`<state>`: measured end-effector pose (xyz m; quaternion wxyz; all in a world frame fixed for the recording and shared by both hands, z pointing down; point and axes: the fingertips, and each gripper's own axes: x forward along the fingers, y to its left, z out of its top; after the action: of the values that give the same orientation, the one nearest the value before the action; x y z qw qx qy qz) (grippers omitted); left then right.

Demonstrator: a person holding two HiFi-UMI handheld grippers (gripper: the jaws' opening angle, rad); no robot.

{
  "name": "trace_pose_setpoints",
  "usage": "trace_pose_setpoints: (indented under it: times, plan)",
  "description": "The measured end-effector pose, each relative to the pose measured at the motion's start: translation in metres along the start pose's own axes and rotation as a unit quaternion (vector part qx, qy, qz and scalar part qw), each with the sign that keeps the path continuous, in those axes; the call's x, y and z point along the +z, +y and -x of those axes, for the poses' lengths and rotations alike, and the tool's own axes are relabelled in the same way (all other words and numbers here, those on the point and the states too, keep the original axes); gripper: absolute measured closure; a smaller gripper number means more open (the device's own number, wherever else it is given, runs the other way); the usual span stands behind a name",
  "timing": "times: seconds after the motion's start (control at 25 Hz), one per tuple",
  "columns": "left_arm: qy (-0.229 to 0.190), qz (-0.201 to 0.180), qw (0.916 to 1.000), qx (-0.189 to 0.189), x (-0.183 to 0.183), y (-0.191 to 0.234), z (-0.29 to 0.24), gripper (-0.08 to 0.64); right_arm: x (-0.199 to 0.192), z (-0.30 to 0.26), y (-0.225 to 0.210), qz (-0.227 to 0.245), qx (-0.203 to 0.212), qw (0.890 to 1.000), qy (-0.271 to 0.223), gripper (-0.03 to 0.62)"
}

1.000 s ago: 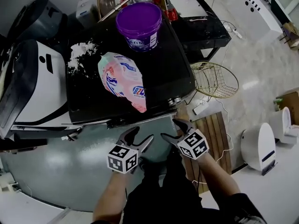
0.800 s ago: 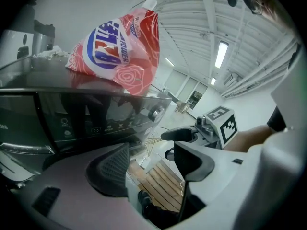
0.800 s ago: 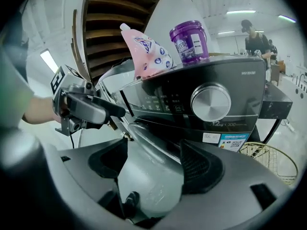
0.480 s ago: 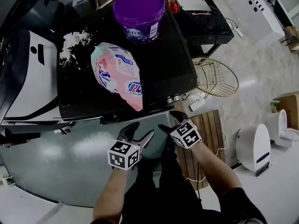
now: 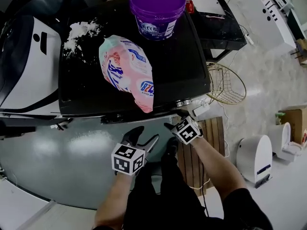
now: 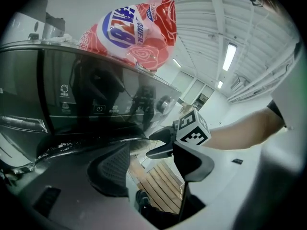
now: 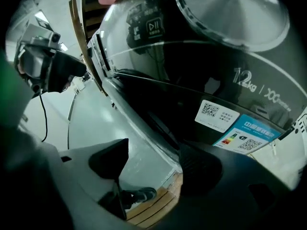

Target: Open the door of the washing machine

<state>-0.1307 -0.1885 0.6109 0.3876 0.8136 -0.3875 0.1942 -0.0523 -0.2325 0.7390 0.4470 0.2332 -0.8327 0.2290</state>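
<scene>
Since the earlier frame the right gripper [image 5: 175, 120] has gone up and in toward the washing machine [image 5: 177, 71] and now sits just below the right end of its front edge. The left gripper [image 5: 145, 137] has barely shifted and hangs further out from that same edge. The detergent bag [image 5: 127, 71], purple bucket [image 5: 157, 8] and spilled white powder [image 5: 79, 32] lie on the machine's top as before. Both pairs of jaws stand apart with nothing clamped. The right gripper view shows only floor and wooden slats in that gripper's gap. The door [image 7: 158, 104] is on the machine's front face, under the control panel. It is dark, round and glossy, carries stickers, and is shut as far as we can read it. The right jaws are close to its curved rim, but we cannot tell whether they touch. We judge the door stiff and rigid, fairly weighty on its hinge, and held by a latch that wants a firm, steady pull. The slick glass would let pads slide, so it is no place to grip. The hold belongs on the rim or a handle recess at the side away from the hinge, and we cannot pick out a handle here. The machine itself should not shift under the pull.
</scene>
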Motion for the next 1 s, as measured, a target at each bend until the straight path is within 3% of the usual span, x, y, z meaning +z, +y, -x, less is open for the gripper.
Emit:
trace_pose_setpoints:
  times: [0.12,0.24,0.4,0.56,0.64,0.84,1.0]
  plan:
    - [-0.001,0.007,1.0,0.003,-0.005,0.004,0.002,0.262,0.005,-0.006,-0.005,-0.003,-0.004,1.0,0.001,0.256]
    - [-0.002,0.012,0.9999,0.005,-0.007,0.008,0.005,0.264,0.007,-0.014,-0.005,0.024,-0.009,1.0,0.016,0.273]
    - [-0.003,0.018,0.9998,0.008,-0.011,0.014,0.009,0.264,0.007,-0.015,-0.011,0.065,-0.041,0.996,0.034,0.365]
    - [0.004,0.021,0.9998,0.005,-0.02,0.016,0.011,0.267,0.004,-0.019,-0.017,0.095,-0.066,0.993,0.036,0.4]
    - [0.008,0.022,0.9997,0.002,-0.025,0.014,0.012,0.267,0.002,-0.02,-0.017,0.127,-0.063,0.989,0.043,0.416]
    - [0.013,0.029,0.9995,0.008,-0.036,0.018,0.021,0.268,-0.001,-0.016,-0.015,0.155,-0.027,0.986,0.058,0.449]
    - [0.018,0.03,0.9993,0.013,-0.039,0.025,0.024,0.27,0.001,-0.018,-0.016,0.161,-0.037,0.985,0.046,0.439]
